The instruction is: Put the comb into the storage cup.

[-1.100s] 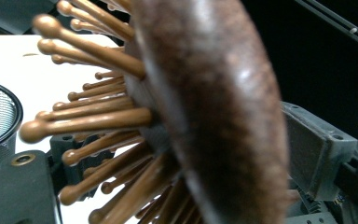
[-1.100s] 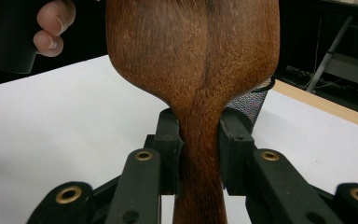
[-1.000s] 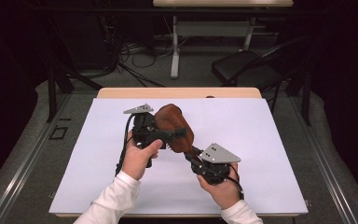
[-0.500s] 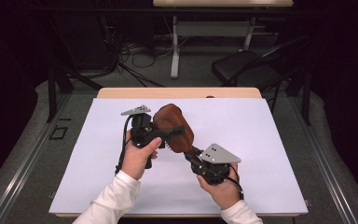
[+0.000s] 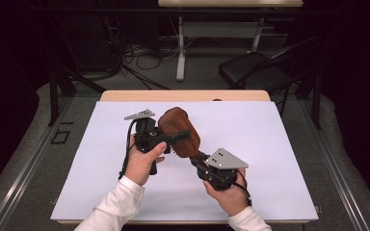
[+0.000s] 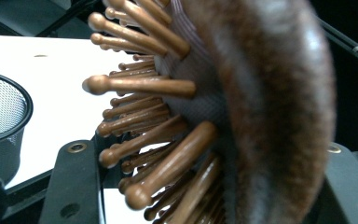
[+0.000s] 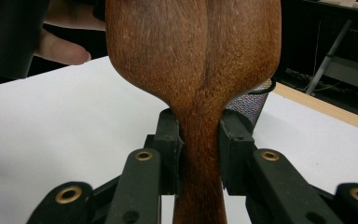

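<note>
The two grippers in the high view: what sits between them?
A wooden hairbrush spans the stretch between the left gripper and the right gripper, seen in the high view. The right gripper view shows its handle clamped.

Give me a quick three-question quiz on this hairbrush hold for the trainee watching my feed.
1. True or false: the right gripper is shut on the handle of the wooden hairbrush.
2. What holds the brush's head? A) the left gripper B) a bare hand C) nothing
3. Fill in: in the left gripper view, a black mesh ____ stands on the white table beside the bristles.

Key: 1 true; its jaws press the handle from both sides. 2 A; the head sits between that gripper's jaws, bristles to one side. 3 cup.
</note>
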A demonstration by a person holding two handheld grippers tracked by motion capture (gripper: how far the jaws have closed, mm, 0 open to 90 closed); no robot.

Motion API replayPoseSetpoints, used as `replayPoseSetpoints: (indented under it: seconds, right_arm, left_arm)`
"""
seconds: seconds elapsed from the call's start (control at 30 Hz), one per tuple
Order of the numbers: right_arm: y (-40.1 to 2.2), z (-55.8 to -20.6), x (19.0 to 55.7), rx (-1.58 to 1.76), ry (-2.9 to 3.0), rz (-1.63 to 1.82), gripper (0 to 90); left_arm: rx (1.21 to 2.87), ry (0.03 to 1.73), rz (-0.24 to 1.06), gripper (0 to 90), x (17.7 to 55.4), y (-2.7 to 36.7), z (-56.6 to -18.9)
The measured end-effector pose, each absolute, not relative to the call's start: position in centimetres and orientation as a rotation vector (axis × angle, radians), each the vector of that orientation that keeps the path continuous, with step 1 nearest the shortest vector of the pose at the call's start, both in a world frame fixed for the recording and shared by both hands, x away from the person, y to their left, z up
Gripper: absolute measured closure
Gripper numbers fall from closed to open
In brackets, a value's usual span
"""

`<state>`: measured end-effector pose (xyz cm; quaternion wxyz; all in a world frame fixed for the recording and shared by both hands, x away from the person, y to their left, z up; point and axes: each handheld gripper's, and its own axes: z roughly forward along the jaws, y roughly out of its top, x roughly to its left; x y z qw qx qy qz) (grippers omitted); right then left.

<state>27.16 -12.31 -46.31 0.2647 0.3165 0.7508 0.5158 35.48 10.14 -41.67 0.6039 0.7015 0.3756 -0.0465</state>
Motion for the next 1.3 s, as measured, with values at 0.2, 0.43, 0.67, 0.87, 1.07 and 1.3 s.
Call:
replayPoseSetpoints:
  seconds: [0.2,0.43,0.67,0.87,1.07,1.3]
  right_arm:
    - [-12.29,-46.31,27.13,0.851,2.029,1.392,72.3]
    - [-12.27,-46.41,27.18,0.853,2.028,1.391,72.3]
    - [-12.24,-46.52,27.14,0.839,2.023,1.38,72.3]
    - [-12.21,-46.53,27.1,0.824,2.025,1.373,72.3]
    - [-12.19,-46.62,27.14,0.812,2.027,1.365,72.3]
    - [-12.17,-46.74,27.16,0.816,2.025,1.367,72.3]
  left_arm:
    - [1.619,0.879,-0.12,40.4,35.44,10.19,-41.67]
    - [1.626,0.885,-0.115,40.1,35.5,10.15,-41.73]
    - [1.629,0.881,-0.133,41.0,35.53,10.23,-41.69]
    - [1.629,0.895,-0.157,42.1,35.52,10.35,-41.66]
    - [1.628,0.913,-0.193,43.7,35.59,10.49,-41.68]
    - [1.624,0.926,-0.21,45.8,35.57,10.41,-41.68]
